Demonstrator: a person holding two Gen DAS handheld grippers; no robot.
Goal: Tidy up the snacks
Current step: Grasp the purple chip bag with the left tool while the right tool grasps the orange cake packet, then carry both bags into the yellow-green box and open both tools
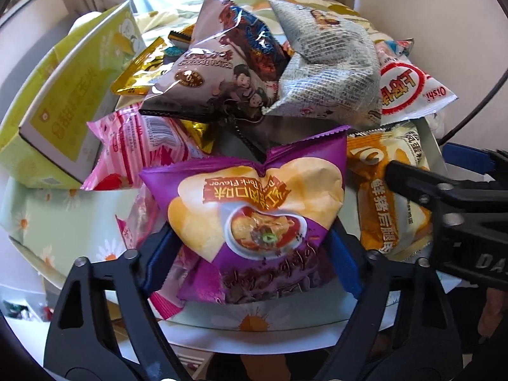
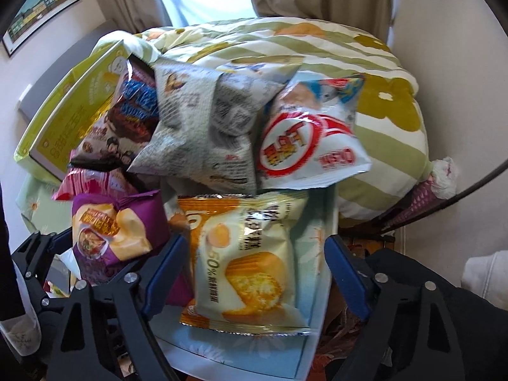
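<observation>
A heap of snack bags lies on a small table with a daisy-print cloth (image 1: 63, 222). My left gripper (image 1: 254, 257) has its blue pads on both sides of a purple chip bag (image 1: 254, 209), squeezing its lower half. The purple bag also shows in the right wrist view (image 2: 111, 235). My right gripper (image 2: 254, 273) is open, its fingers wide on either side of an orange and cream bun packet (image 2: 247, 270), not touching it. The packet also shows in the left wrist view (image 1: 390, 197), with the right gripper (image 1: 444, 200) over it.
Behind are a brown chocolate bag (image 1: 216, 63), a grey newsprint bag (image 2: 203, 127), a white and red Oishi bag (image 2: 304, 146), a pink packet (image 1: 136, 149) and a gold packet (image 1: 143, 70). A green box (image 1: 63, 111) stands at left. A bed with a flowered quilt (image 2: 381, 79) lies beyond.
</observation>
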